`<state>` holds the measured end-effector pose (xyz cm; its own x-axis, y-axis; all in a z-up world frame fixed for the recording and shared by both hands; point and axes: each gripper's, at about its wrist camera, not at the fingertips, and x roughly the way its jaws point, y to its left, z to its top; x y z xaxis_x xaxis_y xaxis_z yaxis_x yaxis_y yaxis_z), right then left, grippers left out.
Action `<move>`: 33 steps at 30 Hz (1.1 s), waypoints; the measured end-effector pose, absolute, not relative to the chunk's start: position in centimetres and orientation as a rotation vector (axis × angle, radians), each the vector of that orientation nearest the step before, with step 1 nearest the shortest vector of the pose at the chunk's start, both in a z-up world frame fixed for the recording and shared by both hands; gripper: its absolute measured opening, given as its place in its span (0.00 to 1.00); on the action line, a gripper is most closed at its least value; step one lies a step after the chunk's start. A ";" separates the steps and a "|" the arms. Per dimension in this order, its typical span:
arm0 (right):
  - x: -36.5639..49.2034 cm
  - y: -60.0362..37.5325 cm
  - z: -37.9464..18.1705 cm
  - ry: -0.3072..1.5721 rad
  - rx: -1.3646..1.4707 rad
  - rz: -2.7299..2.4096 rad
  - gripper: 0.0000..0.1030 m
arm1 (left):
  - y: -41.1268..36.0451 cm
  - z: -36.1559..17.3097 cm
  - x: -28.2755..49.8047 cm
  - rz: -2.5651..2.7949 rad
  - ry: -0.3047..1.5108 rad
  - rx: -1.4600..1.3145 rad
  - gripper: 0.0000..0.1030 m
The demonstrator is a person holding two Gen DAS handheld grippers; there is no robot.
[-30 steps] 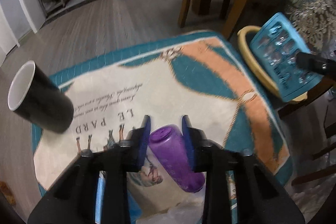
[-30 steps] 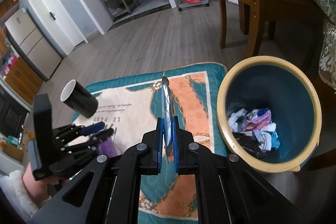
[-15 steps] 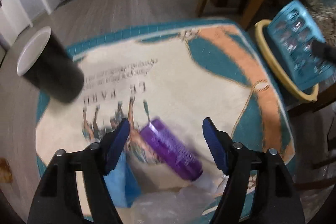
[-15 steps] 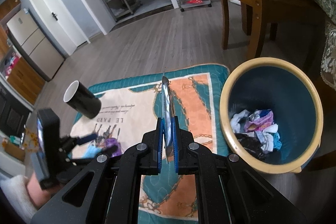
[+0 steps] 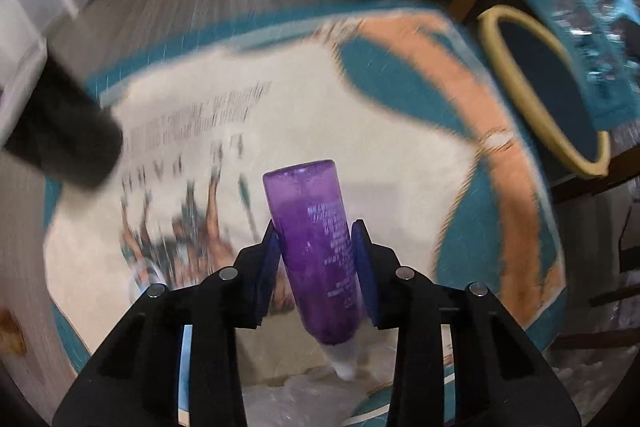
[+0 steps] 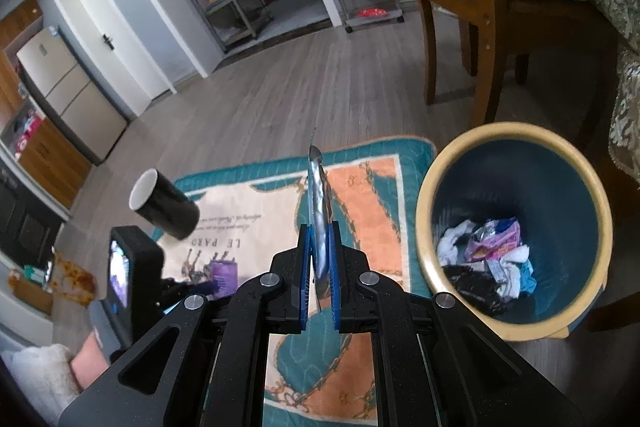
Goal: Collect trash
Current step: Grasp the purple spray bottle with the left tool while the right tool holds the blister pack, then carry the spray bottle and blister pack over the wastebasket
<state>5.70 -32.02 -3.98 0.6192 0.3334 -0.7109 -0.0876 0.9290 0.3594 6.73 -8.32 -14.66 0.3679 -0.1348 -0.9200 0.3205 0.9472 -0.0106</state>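
A purple plastic bottle point(image 5: 316, 247) with a white cap at its near end lies on the patterned rug point(image 5: 400, 147). My left gripper point(image 5: 316, 239) straddles the bottle, its jaws closing and the blue pads touching both sides. The right wrist view shows the same bottle point(image 6: 224, 273) at the lower left with the left gripper point(image 6: 200, 287) on it. My right gripper point(image 6: 318, 247) is shut on a blue foil-backed blister tray point(image 6: 320, 211), seen edge-on there and flat in the left wrist view point(image 5: 580, 23). The yellow-rimmed blue bin point(image 6: 424, 227) holding crumpled trash stands to its right.
A black paper cup point(image 6: 168, 207) lies on its side at the rug's far left edge. A wooden chair point(image 6: 480, 27) stands behind the bin point(image 5: 516, 67). Clear plastic film point(image 5: 296, 395) lies under the left gripper. An orange scrap point(image 6: 76, 275) rests on the wood floor.
The left gripper opened wide, sank toward the rug and closed around the purple bottle, which now lines up with its fingers. The right gripper kept still, holding the blister tray.
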 end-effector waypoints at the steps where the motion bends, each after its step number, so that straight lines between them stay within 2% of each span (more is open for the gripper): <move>1: 5.5 -32.4 -3.4 0.857 0.311 0.240 0.09 | -8.7 -13.8 6.6 -0.311 1.125 0.192 0.33; 9: 4.6 -35.6 -0.9 0.777 0.368 0.196 0.09 | -12.0 -6.5 5.9 -0.425 0.883 0.198 0.31; 17: 3.9 -38.8 0.2 0.736 0.373 0.134 0.09 | -15.0 -1.4 6.2 -0.543 0.791 0.051 0.31; 26: 3.7 -43.4 -0.6 0.746 0.409 0.057 0.09 | -19.5 -0.5 6.3 -0.667 0.756 -0.008 0.31; 33: 4.6 -45.8 -3.3 0.805 0.445 -0.002 0.09 | -22.6 -2.4 7.5 -0.714 0.795 0.001 0.31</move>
<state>4.61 -45.81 -3.29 0.6981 0.1650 -0.6967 0.1688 0.9077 0.3841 7.52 -22.55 -2.44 0.4814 -0.5850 -0.6528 0.5857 0.7687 -0.2569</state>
